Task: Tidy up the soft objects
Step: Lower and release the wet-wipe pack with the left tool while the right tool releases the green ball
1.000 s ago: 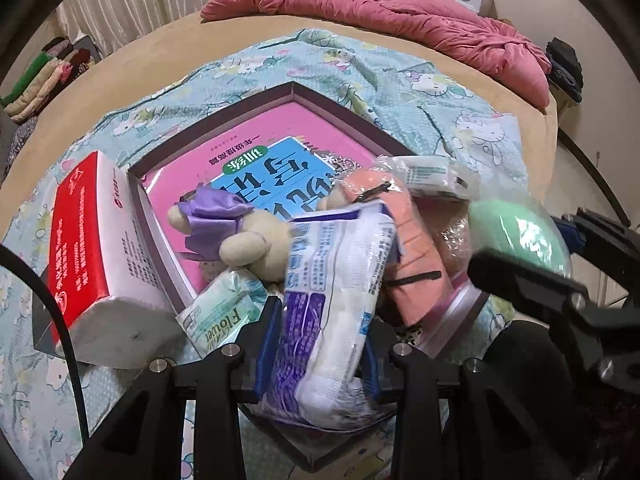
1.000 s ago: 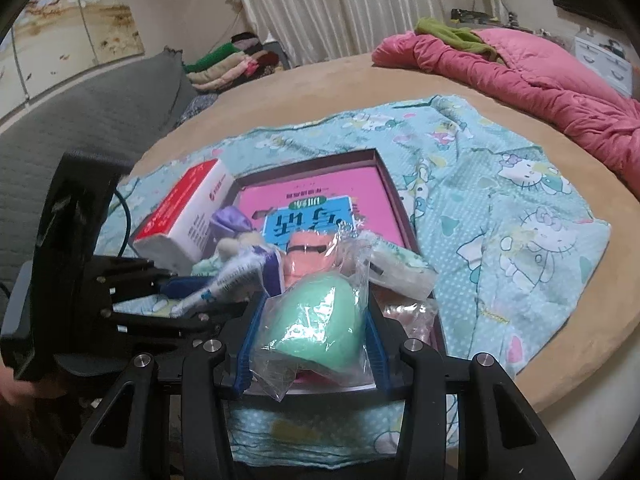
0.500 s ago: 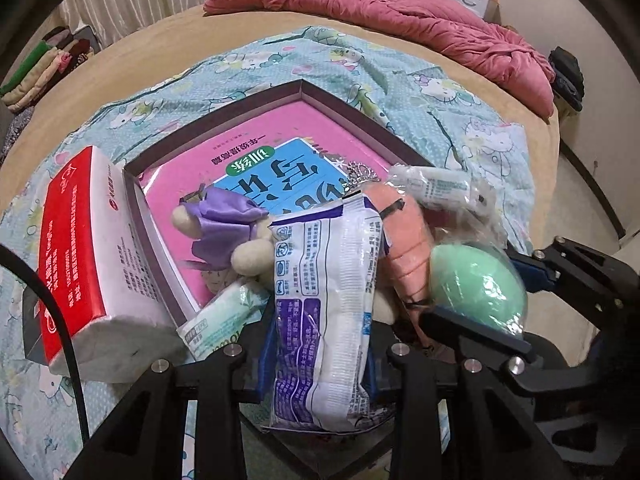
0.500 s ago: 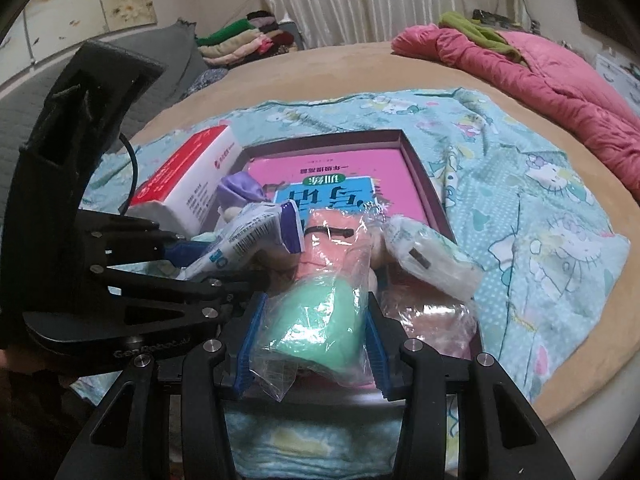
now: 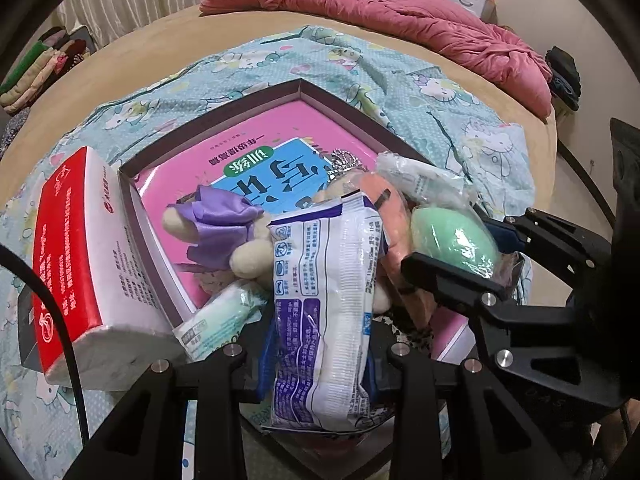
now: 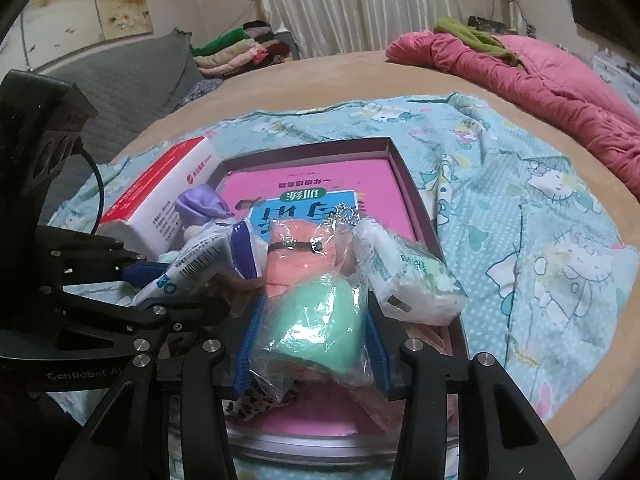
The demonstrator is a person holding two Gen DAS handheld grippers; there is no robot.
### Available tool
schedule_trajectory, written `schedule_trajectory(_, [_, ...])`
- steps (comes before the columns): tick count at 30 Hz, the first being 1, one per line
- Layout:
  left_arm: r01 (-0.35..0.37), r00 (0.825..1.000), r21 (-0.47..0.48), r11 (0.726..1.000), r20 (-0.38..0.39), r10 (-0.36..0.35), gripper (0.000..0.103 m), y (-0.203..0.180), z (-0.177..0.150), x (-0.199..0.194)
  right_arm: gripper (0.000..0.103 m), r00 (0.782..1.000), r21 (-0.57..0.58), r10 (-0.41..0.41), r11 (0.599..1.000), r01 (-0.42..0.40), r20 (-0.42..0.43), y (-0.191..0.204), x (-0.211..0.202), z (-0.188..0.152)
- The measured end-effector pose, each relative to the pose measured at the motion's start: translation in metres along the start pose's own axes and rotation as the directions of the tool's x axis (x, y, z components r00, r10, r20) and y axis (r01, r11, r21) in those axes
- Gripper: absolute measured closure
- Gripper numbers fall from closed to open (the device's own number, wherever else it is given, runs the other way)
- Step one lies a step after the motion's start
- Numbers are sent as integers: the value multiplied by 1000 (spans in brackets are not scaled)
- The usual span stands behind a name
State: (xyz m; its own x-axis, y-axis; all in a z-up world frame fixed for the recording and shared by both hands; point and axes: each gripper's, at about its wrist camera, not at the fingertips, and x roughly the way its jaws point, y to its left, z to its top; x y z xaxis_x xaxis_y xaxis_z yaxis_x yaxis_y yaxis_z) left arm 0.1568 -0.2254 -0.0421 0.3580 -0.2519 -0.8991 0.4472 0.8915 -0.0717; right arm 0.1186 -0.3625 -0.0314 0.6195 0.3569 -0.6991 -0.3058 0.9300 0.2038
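Observation:
My left gripper (image 5: 320,344) is shut on a white-and-purple cotton pad pack (image 5: 324,300), held over the near corner of the purple box (image 5: 300,88). My right gripper (image 6: 312,344) is shut on a green sponge in clear wrap (image 6: 316,312); the sponge also shows in the left wrist view (image 5: 452,236). Both hold their items side by side above the box's near end. In the box lie a plush toy with a purple bow (image 5: 224,232), a rolled orange cloth (image 6: 296,252), a white tissue pack (image 6: 404,280) and a small green tissue pack (image 5: 216,320).
A red-and-white tissue box (image 5: 76,256) leans on the box's left wall. The box sits on a blue cartoon-print sheet (image 6: 520,216) on a round tan bed. A pink quilt (image 6: 540,64) lies at the far side. Folded clothes (image 6: 240,48) are stacked beyond the bed.
Both grippers have moved forward and closer together over the box's near end, each still holding its item. The green sponge now sits right beside the cotton pad pack.

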Motion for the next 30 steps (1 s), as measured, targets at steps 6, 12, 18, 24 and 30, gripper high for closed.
schedule_trajectory(6, [12,1000,4,1000,-2,-12,69,-1,-2,-2,55,998,-1,31,1000,-31,-60,0,-5,-5])
schedule_trajectory(12, [13,1000,13,1000,-7,-13,69,-4,-5,-4,55,997,-56,7,998,-11,-78,11,-9,-11])
schedule_trajectory(18, [31,999,-1,1000,-9,-31,67,-4,-6,-7,53,997,-52,3,999,-7,-78,11,-12,-13])
schedule_trajectory(24, [52,999,-15,999,-5,-53,59,-2,-8,-10,52,997,-41,11,999,-15,-79,10,-16,-14])
schedule_trajectory(30, [37,999,1,999,4,-37,51,-6,-11,-16,48,997,-36,8,999,-11,-74,11,-20,-14])
